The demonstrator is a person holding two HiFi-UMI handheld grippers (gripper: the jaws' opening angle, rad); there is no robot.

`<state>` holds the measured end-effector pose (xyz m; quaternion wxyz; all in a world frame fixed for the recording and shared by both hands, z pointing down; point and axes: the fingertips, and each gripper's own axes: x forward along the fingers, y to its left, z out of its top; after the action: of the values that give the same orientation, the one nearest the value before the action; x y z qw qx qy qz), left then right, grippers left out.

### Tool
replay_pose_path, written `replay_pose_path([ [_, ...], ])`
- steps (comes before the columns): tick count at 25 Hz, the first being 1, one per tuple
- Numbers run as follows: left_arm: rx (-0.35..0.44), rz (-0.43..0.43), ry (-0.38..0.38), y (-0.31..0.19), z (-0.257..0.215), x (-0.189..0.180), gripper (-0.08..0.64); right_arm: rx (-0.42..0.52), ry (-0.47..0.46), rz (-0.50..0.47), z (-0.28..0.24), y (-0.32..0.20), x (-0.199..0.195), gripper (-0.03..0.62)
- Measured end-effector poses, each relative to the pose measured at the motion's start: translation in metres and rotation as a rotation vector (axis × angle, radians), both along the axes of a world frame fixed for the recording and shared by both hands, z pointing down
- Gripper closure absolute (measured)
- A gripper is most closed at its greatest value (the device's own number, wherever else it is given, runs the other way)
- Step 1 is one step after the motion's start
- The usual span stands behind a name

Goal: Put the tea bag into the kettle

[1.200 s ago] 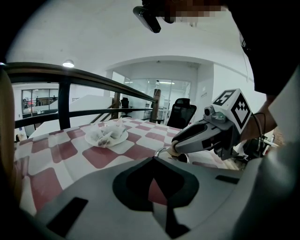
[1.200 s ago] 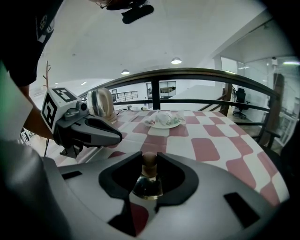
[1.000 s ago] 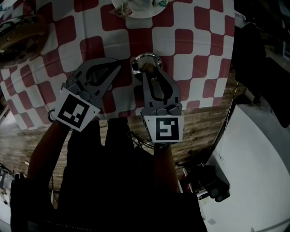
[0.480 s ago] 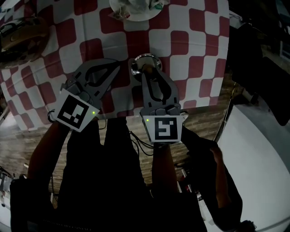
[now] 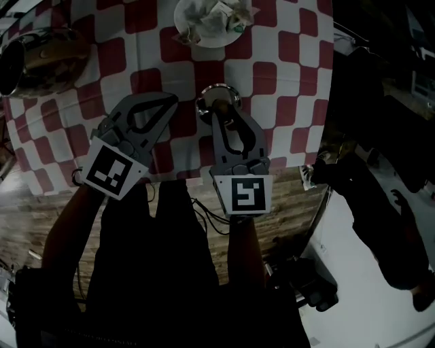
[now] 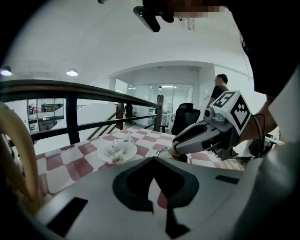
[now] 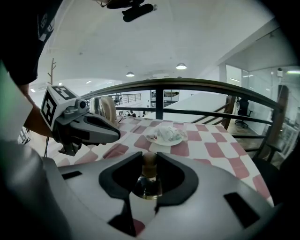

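Head view shows your right gripper (image 5: 219,109) over the middle of the table (image 5: 285,68). Its jaws are pressed on the brown knob (image 7: 150,161) of the shiny lid (image 5: 231,92), one jaw at each side of it. If the lid rests on the checked cloth or hangs a little above it, you cannot tell. Your left gripper (image 5: 173,98) is just left of the right one. Its jaws are together at the tips and it holds nothing. The tea bags (image 5: 217,13) lie in a loose heap on the white plate (image 5: 211,44) at the far side of the table, beyond the lid. The kettle (image 5: 41,58) stands at the far left, well apart from both grippers and from the plate.
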<state>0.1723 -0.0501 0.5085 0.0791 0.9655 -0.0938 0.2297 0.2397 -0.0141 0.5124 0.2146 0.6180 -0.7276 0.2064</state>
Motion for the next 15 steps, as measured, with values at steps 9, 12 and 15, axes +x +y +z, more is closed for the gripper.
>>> replay_pose_path([
  [9,0.026,-0.076,0.02,-0.018,-0.02,-0.026,0.555,0.033,0.019,-0.07,-0.022,-0.026,-0.02,0.488],
  [12,0.032,-0.108,0.021,-0.022,-0.025,-0.038,0.555,0.04,0.02,-0.1,-0.026,-0.035,-0.03,0.488],
  [15,0.037,-0.139,0.027,-0.027,-0.03,-0.053,0.555,0.056,0.023,-0.135,-0.03,-0.044,-0.043,0.488],
])
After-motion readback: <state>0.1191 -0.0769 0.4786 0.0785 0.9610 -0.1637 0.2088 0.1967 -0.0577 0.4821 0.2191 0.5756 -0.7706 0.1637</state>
